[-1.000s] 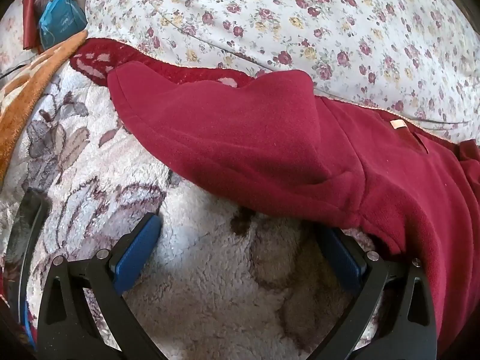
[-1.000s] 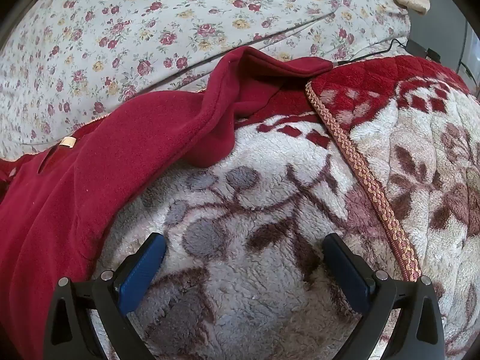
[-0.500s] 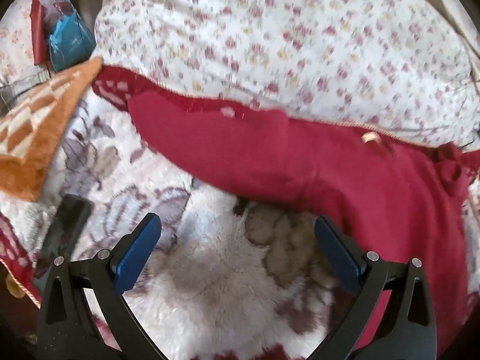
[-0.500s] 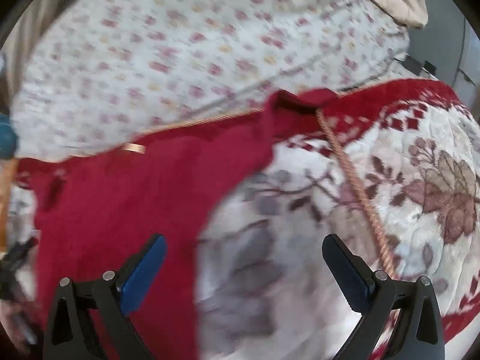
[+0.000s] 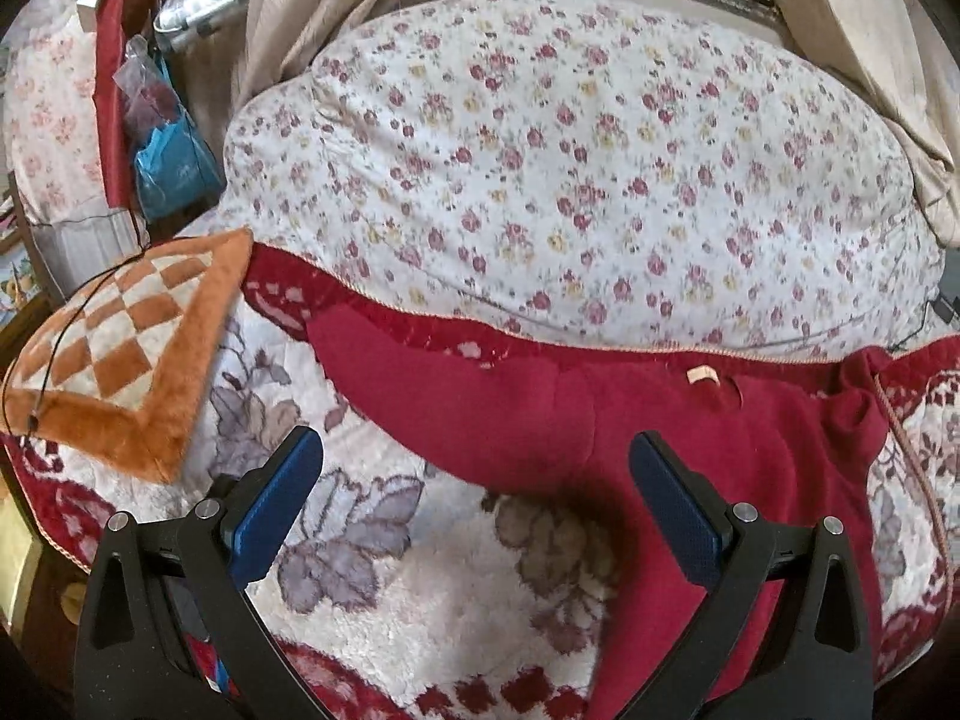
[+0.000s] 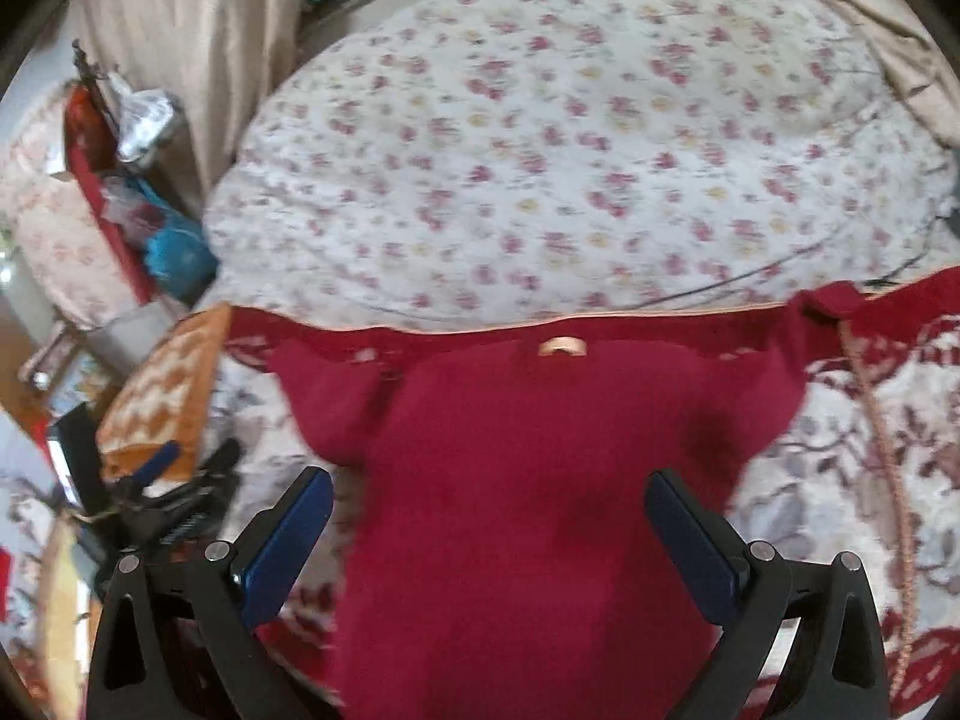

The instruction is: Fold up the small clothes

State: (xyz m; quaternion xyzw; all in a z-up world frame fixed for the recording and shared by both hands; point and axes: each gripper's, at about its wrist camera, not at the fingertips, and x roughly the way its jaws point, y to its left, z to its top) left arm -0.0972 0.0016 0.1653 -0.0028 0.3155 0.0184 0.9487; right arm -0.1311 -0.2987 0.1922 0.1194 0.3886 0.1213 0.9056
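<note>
A small dark red fleece top [image 5: 690, 438] lies flat on the flowered plush blanket [image 5: 432, 600], neck label [image 5: 702, 375] at the far edge and both sleeves spread. My left gripper [image 5: 477, 507] hovers open above the blanket, near the garment's left sleeve [image 5: 420, 384]. The right wrist view shows the same top [image 6: 540, 480] straight ahead, body running toward me. My right gripper [image 6: 489, 534] is open, raised over the garment's middle, nothing between its blue pads. The left gripper [image 6: 174, 480] appears small at the left of that view.
A big rose-print quilt [image 5: 570, 180] bulges behind the garment. An orange checkered cushion [image 5: 126, 354] lies at the left with a thin cord over it. Bags and clutter [image 5: 162, 138] stand far left by a beige curtain [image 5: 288, 18]. The blanket's braided edge [image 6: 882, 456] runs along the right.
Both grippers have pulled back and risen away from the garment, so the whole top and the room behind show. The sleeves now lie spread flat. The right gripper has shifted left over the garment's body.
</note>
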